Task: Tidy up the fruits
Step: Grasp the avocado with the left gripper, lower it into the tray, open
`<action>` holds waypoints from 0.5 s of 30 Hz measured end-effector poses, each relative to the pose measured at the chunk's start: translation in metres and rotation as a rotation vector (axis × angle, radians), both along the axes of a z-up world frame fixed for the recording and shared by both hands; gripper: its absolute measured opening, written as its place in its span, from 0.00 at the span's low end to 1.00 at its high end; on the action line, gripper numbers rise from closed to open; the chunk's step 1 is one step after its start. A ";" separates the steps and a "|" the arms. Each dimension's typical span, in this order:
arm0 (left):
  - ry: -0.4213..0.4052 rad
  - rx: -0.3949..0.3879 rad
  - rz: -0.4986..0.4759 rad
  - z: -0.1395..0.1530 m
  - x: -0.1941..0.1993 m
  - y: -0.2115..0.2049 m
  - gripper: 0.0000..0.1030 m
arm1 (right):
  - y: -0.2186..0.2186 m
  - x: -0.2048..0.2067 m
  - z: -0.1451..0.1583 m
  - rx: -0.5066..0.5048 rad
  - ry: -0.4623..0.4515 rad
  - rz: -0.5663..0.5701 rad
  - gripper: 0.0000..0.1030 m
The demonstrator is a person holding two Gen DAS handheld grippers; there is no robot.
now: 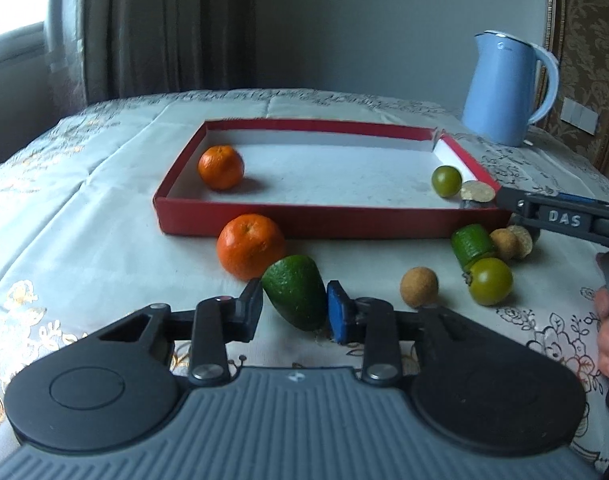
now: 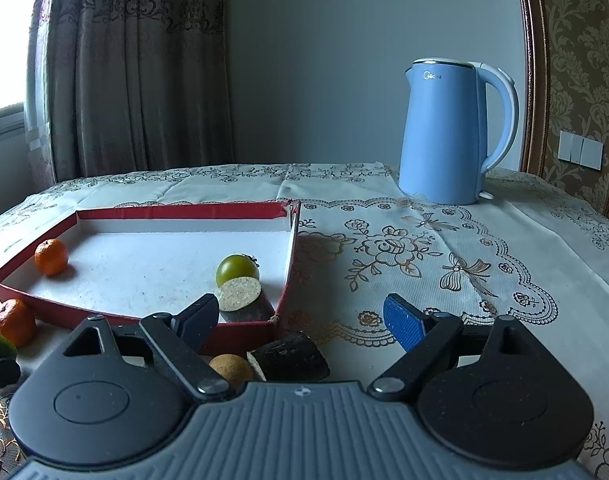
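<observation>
A red tray (image 1: 304, 226) with a white floor holds an orange (image 1: 221, 167), a green tomato (image 1: 446, 181) and a cut dark piece (image 1: 477, 192). My left gripper (image 1: 294, 310) is shut on a green avocado (image 1: 296, 291) on the cloth in front of the tray. A second orange (image 1: 250, 246) lies beside it. My right gripper (image 2: 300, 320) is open and empty above the tray's near right corner (image 2: 280, 320); it also shows in the left wrist view (image 1: 564, 218). Below it lie a dark cut piece (image 2: 290, 356) and a brown ball (image 2: 232, 368).
A blue kettle (image 2: 450, 132) stands at the back right of the table. On the cloth right of the avocado lie a brown ball (image 1: 419, 287), a green tomato (image 1: 490, 281), a green cut piece (image 1: 473, 246) and two more brown fruits (image 1: 504, 244).
</observation>
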State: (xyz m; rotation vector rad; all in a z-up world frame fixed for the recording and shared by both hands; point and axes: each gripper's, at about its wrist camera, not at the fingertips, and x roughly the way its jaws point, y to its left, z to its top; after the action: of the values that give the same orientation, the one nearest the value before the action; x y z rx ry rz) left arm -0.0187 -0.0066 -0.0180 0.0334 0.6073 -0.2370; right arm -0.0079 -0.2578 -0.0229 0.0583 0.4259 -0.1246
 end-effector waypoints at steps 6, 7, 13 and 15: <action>-0.056 -0.006 -0.004 0.015 0.002 0.004 0.30 | 0.000 -0.001 0.000 0.000 -0.002 0.001 0.87; -0.070 -0.002 -0.005 0.019 0.004 0.004 0.30 | 0.000 0.000 0.000 0.000 -0.002 0.000 0.87; -0.123 0.005 -0.003 0.038 0.042 0.001 0.30 | 0.000 0.000 0.001 -0.004 -0.009 -0.007 0.87; -0.128 0.016 0.000 0.040 0.059 -0.001 0.30 | 0.001 0.000 0.001 -0.006 -0.005 -0.008 0.87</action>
State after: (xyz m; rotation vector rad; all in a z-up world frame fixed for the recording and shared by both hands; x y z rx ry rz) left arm 0.0406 -0.0078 0.0216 0.0635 0.4820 -0.2281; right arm -0.0076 -0.2569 -0.0223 0.0545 0.4202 -0.1331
